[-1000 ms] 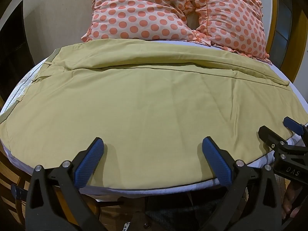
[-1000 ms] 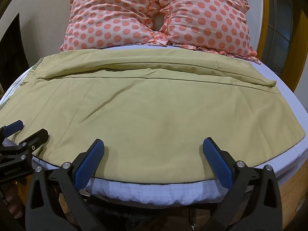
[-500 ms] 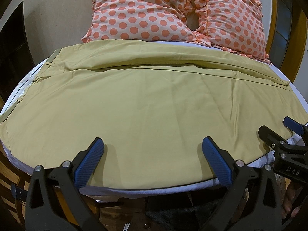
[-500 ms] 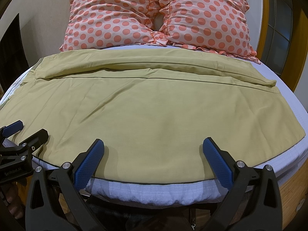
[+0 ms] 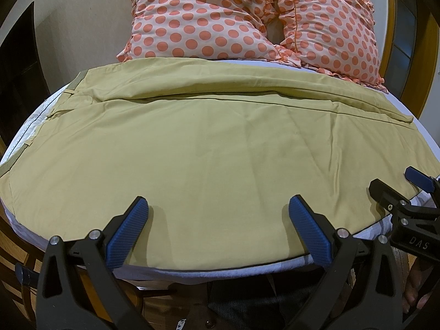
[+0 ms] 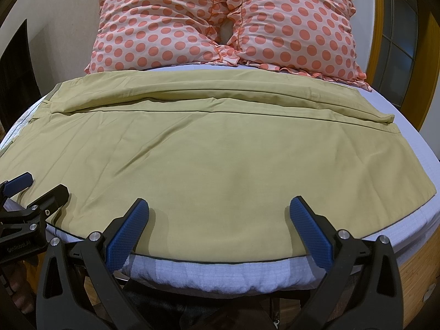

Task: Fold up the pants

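Olive-yellow pants [image 5: 214, 148] lie spread flat across the bed, waistband at the left, hems at the right, the far leg folded over along the back; they also show in the right wrist view [image 6: 209, 148]. My left gripper [image 5: 218, 214] is open and empty, hovering over the near edge of the pants. My right gripper [image 6: 220, 214] is open and empty over the near edge further right. Each gripper shows in the other's view: the right gripper [image 5: 396, 184] at the right, the left gripper [image 6: 41, 187] at the left.
Two pink pillows with orange dots [image 5: 247, 22] lean at the head of the bed [image 6: 297, 19]. The white mattress edge [image 6: 220, 272] runs just below the pants. A wooden frame [image 6: 412, 269] and a door [image 5: 407, 41] stand at the right.
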Tool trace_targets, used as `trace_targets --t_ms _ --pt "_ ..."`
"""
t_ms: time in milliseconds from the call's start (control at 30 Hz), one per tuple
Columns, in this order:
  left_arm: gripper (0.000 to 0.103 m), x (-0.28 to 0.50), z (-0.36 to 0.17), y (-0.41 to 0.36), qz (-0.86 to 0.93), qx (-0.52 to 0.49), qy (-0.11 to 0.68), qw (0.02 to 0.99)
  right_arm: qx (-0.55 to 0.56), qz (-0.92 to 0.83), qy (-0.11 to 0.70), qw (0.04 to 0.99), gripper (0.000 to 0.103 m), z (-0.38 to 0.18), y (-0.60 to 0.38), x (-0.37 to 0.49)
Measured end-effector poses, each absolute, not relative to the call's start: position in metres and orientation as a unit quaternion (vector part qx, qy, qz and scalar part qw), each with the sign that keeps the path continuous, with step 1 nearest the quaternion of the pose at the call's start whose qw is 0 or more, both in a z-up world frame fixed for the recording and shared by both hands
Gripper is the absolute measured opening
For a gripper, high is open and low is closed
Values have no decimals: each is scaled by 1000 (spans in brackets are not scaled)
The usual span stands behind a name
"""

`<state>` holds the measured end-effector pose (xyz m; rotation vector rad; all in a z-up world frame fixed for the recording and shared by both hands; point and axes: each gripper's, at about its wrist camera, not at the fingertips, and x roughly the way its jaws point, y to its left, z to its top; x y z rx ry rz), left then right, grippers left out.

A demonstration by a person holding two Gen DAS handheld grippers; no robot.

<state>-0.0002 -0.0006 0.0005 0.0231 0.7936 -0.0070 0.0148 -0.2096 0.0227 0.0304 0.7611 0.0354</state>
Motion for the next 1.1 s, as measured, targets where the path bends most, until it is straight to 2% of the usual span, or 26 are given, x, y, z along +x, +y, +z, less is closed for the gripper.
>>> trace_targets --t_ms 1100 --pt "101 -1 1 -1 -3 12 384 923 15 17 370 929 102 23 -210 14"
